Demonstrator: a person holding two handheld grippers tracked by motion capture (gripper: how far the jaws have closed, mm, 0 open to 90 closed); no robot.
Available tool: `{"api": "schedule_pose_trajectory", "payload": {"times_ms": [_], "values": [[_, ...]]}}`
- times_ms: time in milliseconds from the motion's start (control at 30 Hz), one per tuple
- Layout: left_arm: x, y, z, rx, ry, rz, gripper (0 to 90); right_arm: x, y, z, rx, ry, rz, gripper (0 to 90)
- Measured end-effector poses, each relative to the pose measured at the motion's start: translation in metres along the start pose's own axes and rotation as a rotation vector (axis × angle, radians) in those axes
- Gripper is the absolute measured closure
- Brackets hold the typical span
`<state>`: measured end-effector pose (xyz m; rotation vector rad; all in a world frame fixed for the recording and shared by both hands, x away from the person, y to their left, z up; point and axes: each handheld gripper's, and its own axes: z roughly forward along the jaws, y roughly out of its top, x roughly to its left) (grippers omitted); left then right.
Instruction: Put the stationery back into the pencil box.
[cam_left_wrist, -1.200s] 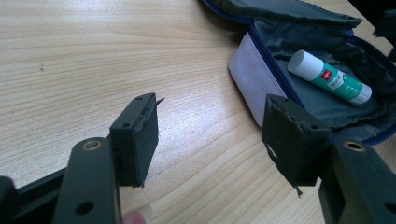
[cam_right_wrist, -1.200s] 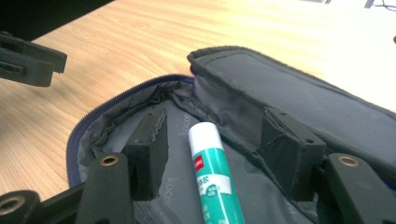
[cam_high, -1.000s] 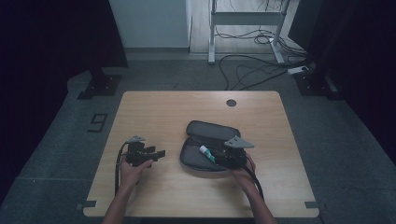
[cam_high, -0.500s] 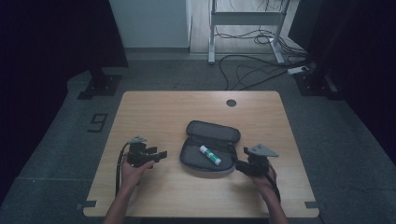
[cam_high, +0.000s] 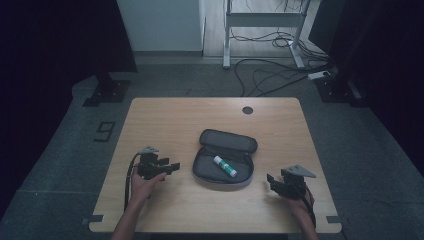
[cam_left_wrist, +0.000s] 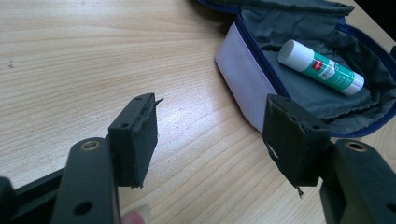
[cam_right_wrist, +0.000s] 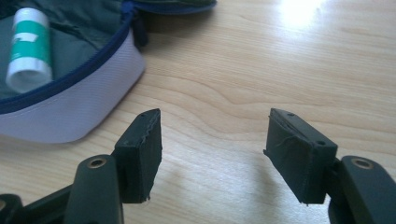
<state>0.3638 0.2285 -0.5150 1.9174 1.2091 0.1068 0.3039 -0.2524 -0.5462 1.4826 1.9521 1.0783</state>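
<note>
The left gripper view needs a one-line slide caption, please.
Open left gripper above the wooden table, facing an unzipped pencil case holding a glue stick.

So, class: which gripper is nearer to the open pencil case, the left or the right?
Left. The left gripper sits just beside the pencil case, jaws pointing at its side. The right gripper rests farther off, on the case's other side.
</note>
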Motion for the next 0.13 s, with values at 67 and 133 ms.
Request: {"api": "schedule_pose_trajectory", "payload": {"times_ms": [67, 133], "values": [[-0.0003, -0.0001, 0.0009, 0.002, 0.000, 0.003, 35.8, 0.0014, 0.0003, 0.0010, 0.001, 0.007, -0.007, 34.8], [-0.0003, 0.0000, 0.0012, 0.002, -0.001, 0.003, 35.8, 0.0027, -0.0001, 0.0024, 0.010, 0.007, -0.015, 34.3]]}}
